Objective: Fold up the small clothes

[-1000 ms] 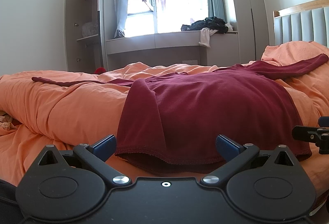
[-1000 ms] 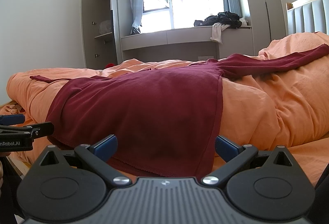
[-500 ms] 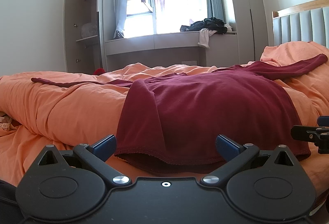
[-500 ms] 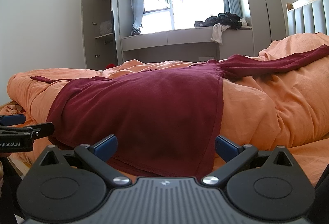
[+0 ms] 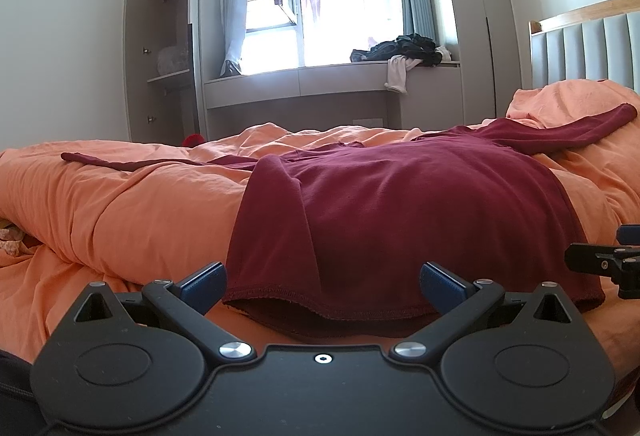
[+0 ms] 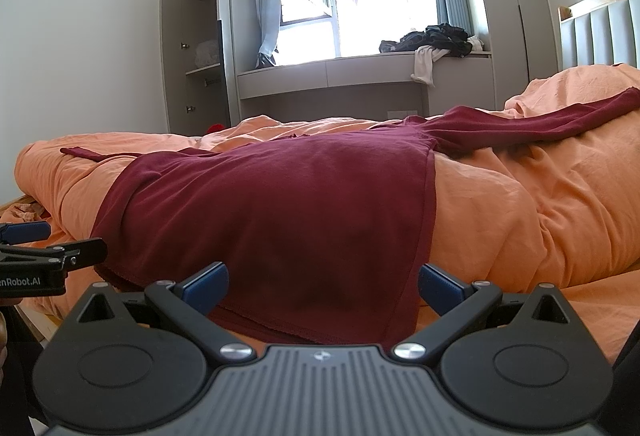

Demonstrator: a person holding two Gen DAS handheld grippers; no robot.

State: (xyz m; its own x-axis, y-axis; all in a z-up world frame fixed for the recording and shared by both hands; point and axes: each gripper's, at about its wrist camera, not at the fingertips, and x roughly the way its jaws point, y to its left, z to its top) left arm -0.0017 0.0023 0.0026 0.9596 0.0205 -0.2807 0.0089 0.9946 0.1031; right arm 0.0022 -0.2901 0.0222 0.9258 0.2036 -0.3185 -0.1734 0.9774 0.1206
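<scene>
A dark red long-sleeved shirt (image 5: 400, 204) lies spread flat on the orange duvet (image 5: 120, 212), sleeves out to both sides; it also shows in the right wrist view (image 6: 288, 212). My left gripper (image 5: 322, 284) is open and empty, its blue pads either side of the shirt's near left hem corner. My right gripper (image 6: 322, 286) is open and empty at the near right hem corner. Each gripper shows at the edge of the other's view, the right one (image 5: 604, 260) and the left one (image 6: 44, 248).
A grey padded headboard (image 5: 592, 48) stands at the right. A window bench (image 5: 320, 80) at the far side carries a pile of dark clothes (image 5: 404, 46). An open wardrobe (image 5: 168, 56) stands at the far left.
Both grippers have dipped very slightly and stay open at the shirt's hem. The shirt has not moved.
</scene>
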